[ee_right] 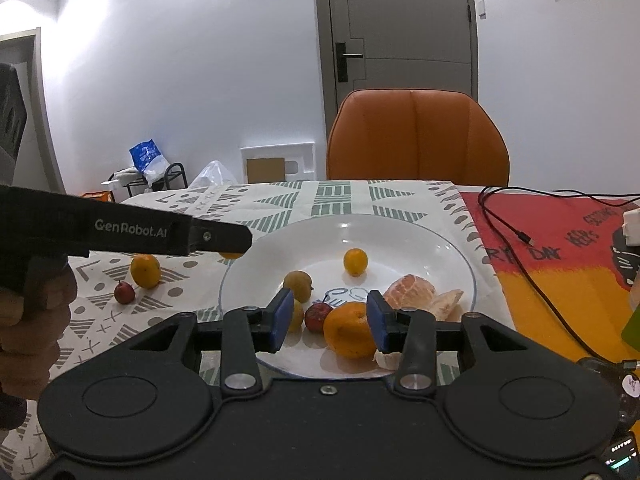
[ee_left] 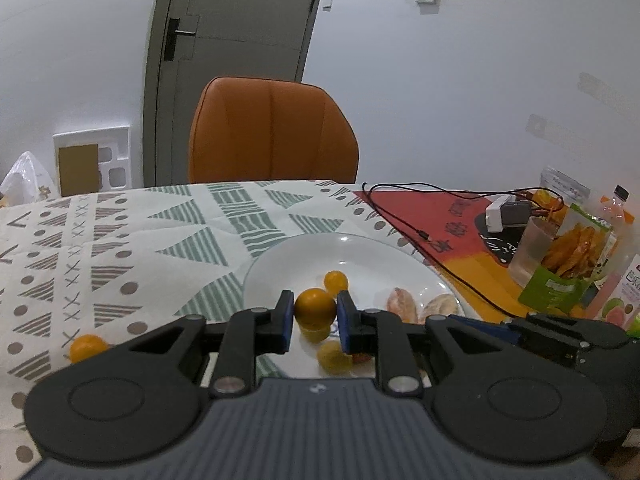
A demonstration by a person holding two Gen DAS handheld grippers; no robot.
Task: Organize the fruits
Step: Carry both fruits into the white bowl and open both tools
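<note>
My left gripper point(ee_left: 312, 322): low centre of the left wrist view, my blue pads clamped on a small orange fruit point(ee_left: 315, 307) held just above the white plate point(ee_left: 360, 248); its reflection shows on the glaze beneath.
My right gripper point(ee_right: 331, 322): low centre of the right wrist view, fingers spread wide, gripping nothing. An orange mandarin point(ee_right: 349, 330) sits on the plate close against my right pad; whether they touch I cannot tell.
Handling, small fruit: I judge it light, round, smooth-skinned, likely to roll. Best held across its widest middle, as now, with gentle pressure so it neither bruises nor squirts out.
Handling, mandarin: heavier, skin softer and yielding; I would take it across its middle.
On the plate, mid-frame: a red berry-like fruit point(ee_right: 318, 316), a brownish-yellow fruit point(ee_right: 298, 285), another small orange one point(ee_right: 355, 261), peeled segments point(ee_right: 410, 291) at right.
Off the plate, left of the right wrist view: an orange fruit point(ee_right: 145, 270) and a little red one point(ee_right: 124, 291) on the patterned tablecloth point(ee_right: 336, 196), not yet gathered.
Far, upper frame: orange chair point(ee_right: 418, 138), grey door point(ee_right: 400, 20).
</note>
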